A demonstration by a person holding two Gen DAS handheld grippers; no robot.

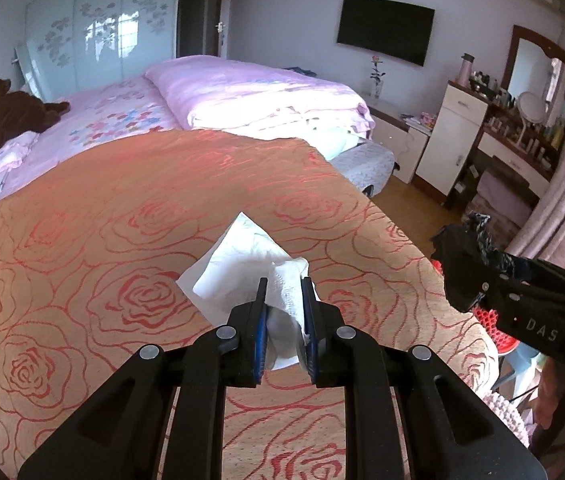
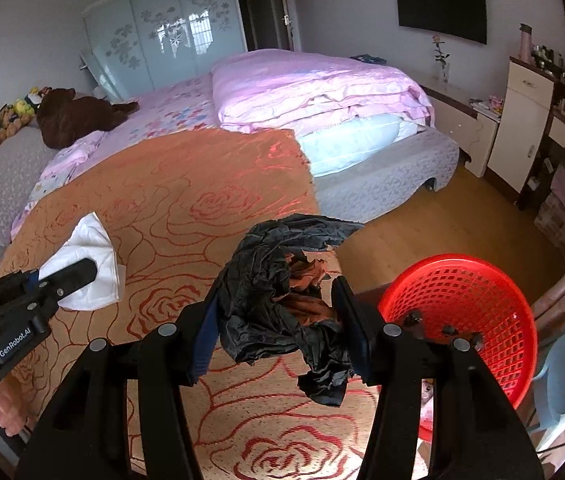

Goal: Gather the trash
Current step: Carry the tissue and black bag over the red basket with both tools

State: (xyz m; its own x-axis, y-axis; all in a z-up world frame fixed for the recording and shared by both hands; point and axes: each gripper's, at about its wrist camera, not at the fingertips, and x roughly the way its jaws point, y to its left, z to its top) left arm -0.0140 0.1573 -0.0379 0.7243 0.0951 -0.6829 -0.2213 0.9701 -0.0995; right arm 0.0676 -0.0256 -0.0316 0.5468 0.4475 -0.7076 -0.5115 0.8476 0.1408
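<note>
Nearest my left camera, the left gripper [image 1: 284, 292] was clamped on a white tissue [image 1: 242, 260] above the rose-patterned bedspread [image 1: 122, 220]. Further right, my right gripper [image 2: 278, 300] was clamped on crumpled black plastic [image 2: 278, 264], near a red basket [image 2: 462, 312] at the bed's right edge.

Soft daylight fills both views, bright enough to show colours clearly. The glossy wardrobe doors [image 1: 98, 36] reflect a window as a pale glare patch. A reddish sheen lies across the orange bedspread [image 2: 210, 184]. Fisheye curvature bends the walls, and dark vignetting rounds every corner.
</note>
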